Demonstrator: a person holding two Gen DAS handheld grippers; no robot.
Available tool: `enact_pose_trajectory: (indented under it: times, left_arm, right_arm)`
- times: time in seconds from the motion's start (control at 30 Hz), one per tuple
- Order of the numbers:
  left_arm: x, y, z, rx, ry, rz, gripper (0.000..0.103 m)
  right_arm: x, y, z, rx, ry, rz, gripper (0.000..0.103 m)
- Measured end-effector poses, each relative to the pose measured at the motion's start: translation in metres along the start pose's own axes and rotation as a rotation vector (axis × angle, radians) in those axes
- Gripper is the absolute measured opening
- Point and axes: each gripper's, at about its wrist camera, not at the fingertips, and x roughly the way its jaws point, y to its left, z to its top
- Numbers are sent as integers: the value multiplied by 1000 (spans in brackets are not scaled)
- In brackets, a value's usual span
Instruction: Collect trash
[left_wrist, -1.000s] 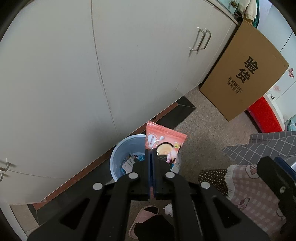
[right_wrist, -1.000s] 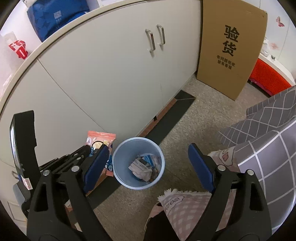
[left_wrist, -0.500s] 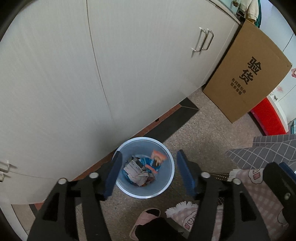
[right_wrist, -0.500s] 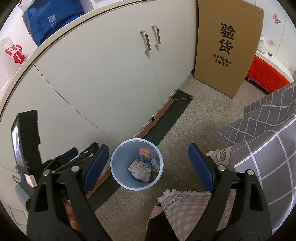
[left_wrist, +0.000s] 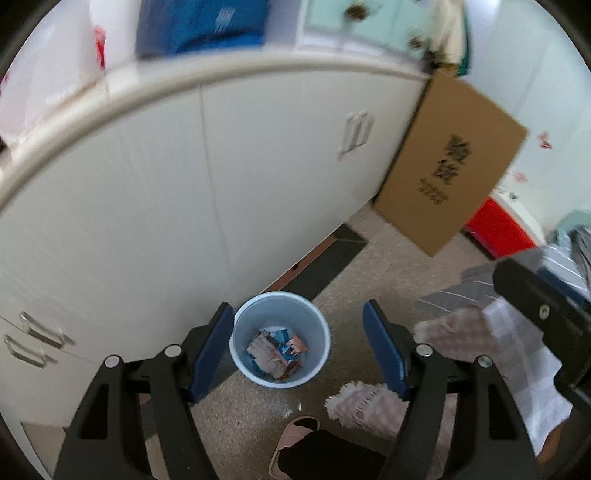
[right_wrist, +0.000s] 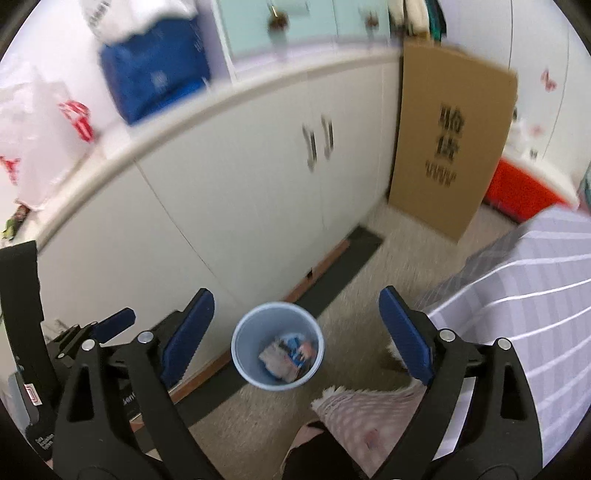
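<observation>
A pale blue trash bin stands on the floor against the white cabinets, with several crumpled wrappers in its bottom, an orange snack packet among them. My left gripper hangs high above the bin, its jaws opening and nothing between the blue pads. From the right wrist the same bin shows below with the wrappers inside. My right gripper stands open and empty above it. The left gripper's body shows at the left of that view.
White cabinets run along the back with a countertop holding a blue bag and white plastic bags. A cardboard box leans at the cabinet's end beside a red bin. A slipper and checked bedding lie near.
The left gripper opened and let the orange snack packet fall into the bin. Both grippers then rose away from the bin, bringing the countertop into view.
</observation>
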Motion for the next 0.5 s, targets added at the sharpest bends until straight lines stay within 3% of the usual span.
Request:
enact_pose_trajectory:
  times: [0.17, 0.5]
  left_arm:
    - [-87, -19, -10, 74, -168, -26, 71]
    - [-229, -69, -60, 164, -474, -119, 74]
  right_arm:
    - [-92, -5, -7, -21, -172, -72, 93]
    - [-257, -38, -66, 35, -460, -191, 97]
